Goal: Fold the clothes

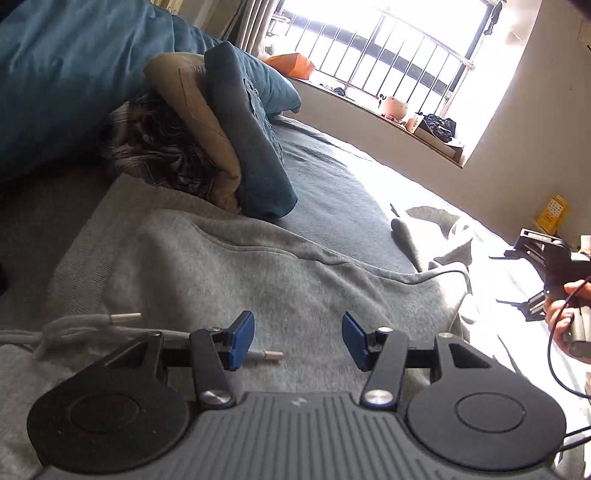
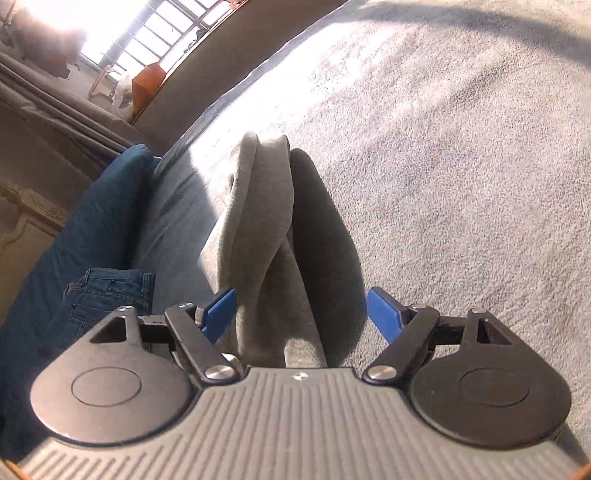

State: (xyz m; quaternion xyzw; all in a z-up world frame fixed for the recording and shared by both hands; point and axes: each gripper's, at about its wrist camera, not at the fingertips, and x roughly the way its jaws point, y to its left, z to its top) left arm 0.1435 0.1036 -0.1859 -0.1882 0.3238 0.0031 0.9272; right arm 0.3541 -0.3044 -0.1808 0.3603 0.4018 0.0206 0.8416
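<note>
Gripper (image 1: 298, 339) open above hoodie (image 1: 221, 266).

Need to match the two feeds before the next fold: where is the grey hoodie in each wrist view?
Left wrist: grey hoodie spread across the bed, lower centre, beyond the open left gripper.
Right wrist: a bunched fold rising between the open right gripper's fingers.
Shared landmark: barred window.

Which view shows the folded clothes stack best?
Left wrist view: the folded clothes stack shows whole, a tan piece and a teal piece leaning by the pillow. The right wrist view shows only a folded denim corner at its left edge.
</note>
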